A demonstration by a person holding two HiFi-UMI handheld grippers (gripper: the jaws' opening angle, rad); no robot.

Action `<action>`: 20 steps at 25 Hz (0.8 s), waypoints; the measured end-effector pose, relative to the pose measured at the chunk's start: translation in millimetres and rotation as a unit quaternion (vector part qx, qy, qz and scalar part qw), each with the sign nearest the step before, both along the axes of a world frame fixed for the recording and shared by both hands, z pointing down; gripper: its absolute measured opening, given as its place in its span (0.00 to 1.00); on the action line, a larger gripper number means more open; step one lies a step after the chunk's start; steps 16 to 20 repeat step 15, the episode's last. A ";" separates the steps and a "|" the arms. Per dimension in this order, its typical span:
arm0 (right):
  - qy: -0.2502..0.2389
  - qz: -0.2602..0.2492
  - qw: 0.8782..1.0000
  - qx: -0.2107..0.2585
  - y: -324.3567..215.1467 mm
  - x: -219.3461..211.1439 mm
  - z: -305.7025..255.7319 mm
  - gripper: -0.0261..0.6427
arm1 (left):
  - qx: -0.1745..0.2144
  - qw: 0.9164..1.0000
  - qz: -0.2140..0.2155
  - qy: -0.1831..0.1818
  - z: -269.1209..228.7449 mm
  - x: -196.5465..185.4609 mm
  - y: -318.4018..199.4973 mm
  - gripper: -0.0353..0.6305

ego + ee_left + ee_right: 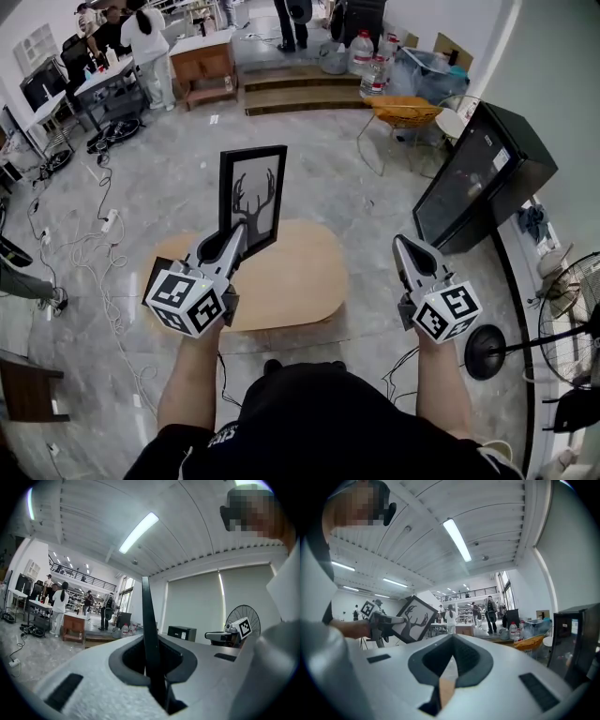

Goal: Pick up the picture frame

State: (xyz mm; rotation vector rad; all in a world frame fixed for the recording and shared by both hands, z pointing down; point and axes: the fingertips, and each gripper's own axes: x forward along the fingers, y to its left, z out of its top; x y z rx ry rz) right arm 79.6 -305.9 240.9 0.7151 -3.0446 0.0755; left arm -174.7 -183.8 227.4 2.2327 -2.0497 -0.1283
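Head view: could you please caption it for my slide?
Left hand-held gripper holds the antler-print picture frame above a light wooden table.

The picture frame is black, holding a black antlered deer silhouette on white. The left gripper and right gripper are pale grey, their cubes patterned in black-and-white squares. The table is light tan and the floor is marbled grey.

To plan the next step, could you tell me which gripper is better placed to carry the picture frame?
Left. The left gripper is clamped on the picture frame above the table; the right gripper is shut, empty and apart.
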 end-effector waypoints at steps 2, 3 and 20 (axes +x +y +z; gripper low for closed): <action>0.003 -0.003 1.000 0.000 0.6 0.9 1.0 0.04 | -0.004 1.000 -0.002 0.000 4.3 3.8 0.4 0.10; 0.004 -0.004 1.000 0.000 1.1 0.4 0.8 0.04 | -0.005 1.000 -0.002 0.000 5.2 5.3 0.5 0.10; 0.009 -0.014 1.000 0.001 9.5 -13.7 -5.2 0.04 | -0.012 1.000 -0.004 -0.012 2.8 6.5 2.7 0.10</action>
